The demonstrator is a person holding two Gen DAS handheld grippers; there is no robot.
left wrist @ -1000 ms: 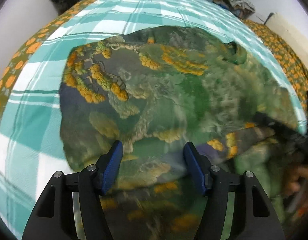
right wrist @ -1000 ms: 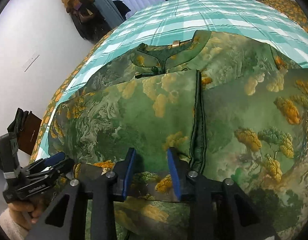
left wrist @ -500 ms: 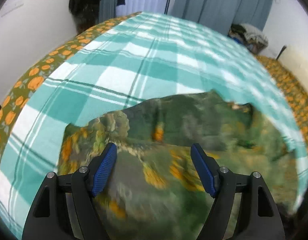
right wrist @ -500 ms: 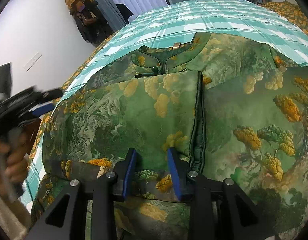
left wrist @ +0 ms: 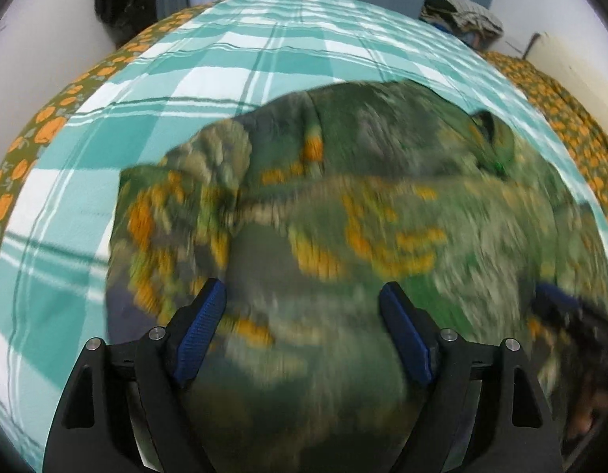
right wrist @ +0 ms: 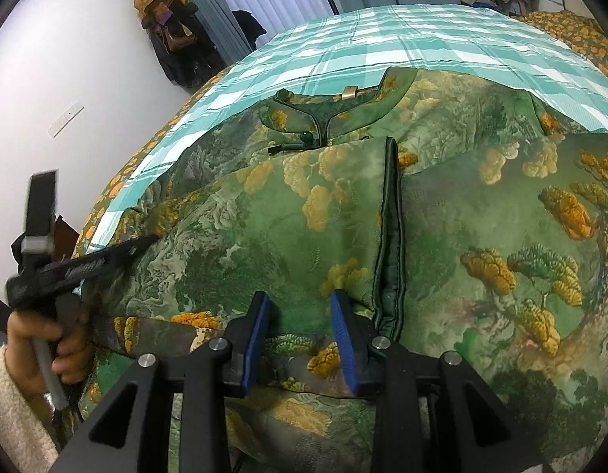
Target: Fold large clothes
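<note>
Your green landscape-print garment (right wrist: 296, 236) lies spread on the bed (right wrist: 382, 39) over the teal checked cover, collar (right wrist: 331, 114) toward the far end. One side panel is already folded in, so its dark piped edge (right wrist: 390, 228) runs down the middle of the body.

Your right gripper (right wrist: 300, 335) holds low at the near hem. Its fingers stand partly closed with a fold of fabric between them, and the cloth looks pinched, though you cannot quite see the pads pressing. Your left gripper (left wrist: 302, 335) hovers over the garment's left side, fingers wide apart. They have just been opening, and nothing is clamped between them; the cloth only lies beneath. That view is smeared with motion.

You appear to be between folds: one side is in, the left gripper is free and looking for its next hold. The next move likely calls for settling the left fingers on the near-left edge or sleeve (right wrist: 146, 327), closing on a single layer, then lifting with the right to carry the hem toward the collar without dragging the folded panel askew.
</note>
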